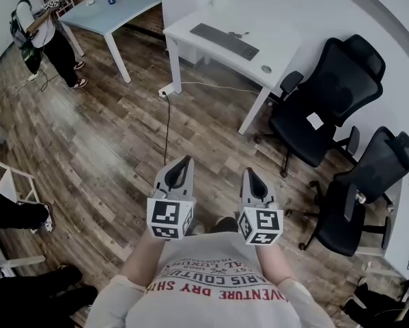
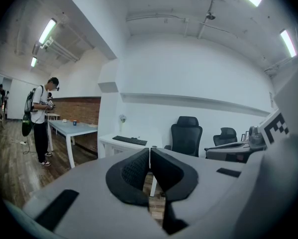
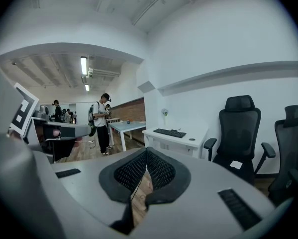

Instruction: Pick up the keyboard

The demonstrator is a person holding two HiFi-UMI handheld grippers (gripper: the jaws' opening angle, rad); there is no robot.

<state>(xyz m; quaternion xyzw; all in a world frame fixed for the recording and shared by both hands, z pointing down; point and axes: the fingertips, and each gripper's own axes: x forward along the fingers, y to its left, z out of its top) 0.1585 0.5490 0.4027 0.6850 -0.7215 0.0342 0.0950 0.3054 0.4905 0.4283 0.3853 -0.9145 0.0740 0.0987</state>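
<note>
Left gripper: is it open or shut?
Shut. The left gripper shows its jaws touching at the tips in its own view, with nothing held between them.

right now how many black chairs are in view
2: one chair beside the desk's right end, the other chair nearer, along the same wall. More may sit out of frame.

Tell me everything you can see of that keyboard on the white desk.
The keyboard is a dark, slim, long slab, plastic by the look, with rows of keys too small to make out. It lies flat on the white desk, roughly parallel to the desk's front edge. Nothing rests on it, and only the desk touches it.
</note>
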